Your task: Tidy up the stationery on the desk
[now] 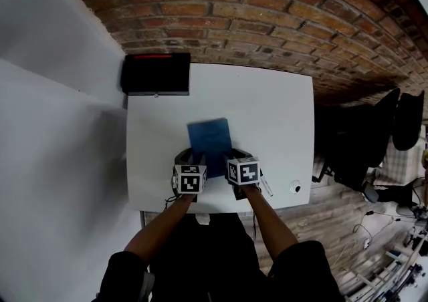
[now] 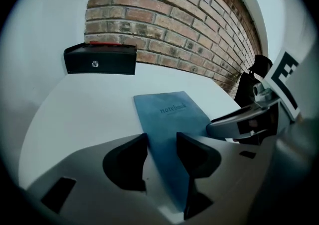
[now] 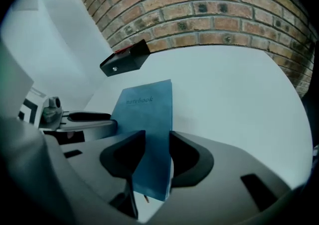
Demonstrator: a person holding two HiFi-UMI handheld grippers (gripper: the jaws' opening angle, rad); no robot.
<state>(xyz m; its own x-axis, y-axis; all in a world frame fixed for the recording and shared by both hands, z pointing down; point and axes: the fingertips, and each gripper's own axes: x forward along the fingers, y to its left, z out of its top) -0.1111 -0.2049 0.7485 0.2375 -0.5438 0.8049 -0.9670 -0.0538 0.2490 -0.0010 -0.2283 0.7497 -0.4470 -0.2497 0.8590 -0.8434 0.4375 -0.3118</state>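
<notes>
Right of and beyond the blue notebook (image 1: 209,135) the desk (image 1: 281,113) is bare and passable, while the black box (image 1: 156,73) fills its far left corner and the brick wall (image 1: 234,13) shuts off the far edge

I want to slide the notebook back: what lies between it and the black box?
Nothing; only bare white desk separates the notebook from the black box, seen in the head view and left gripper view.

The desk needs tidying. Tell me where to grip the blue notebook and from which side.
Take the blue notebook by its near short edge, coming from the front of the white desk. It lies flat, so probably only that thin edge fits between jaws, one under, one over.
</notes>
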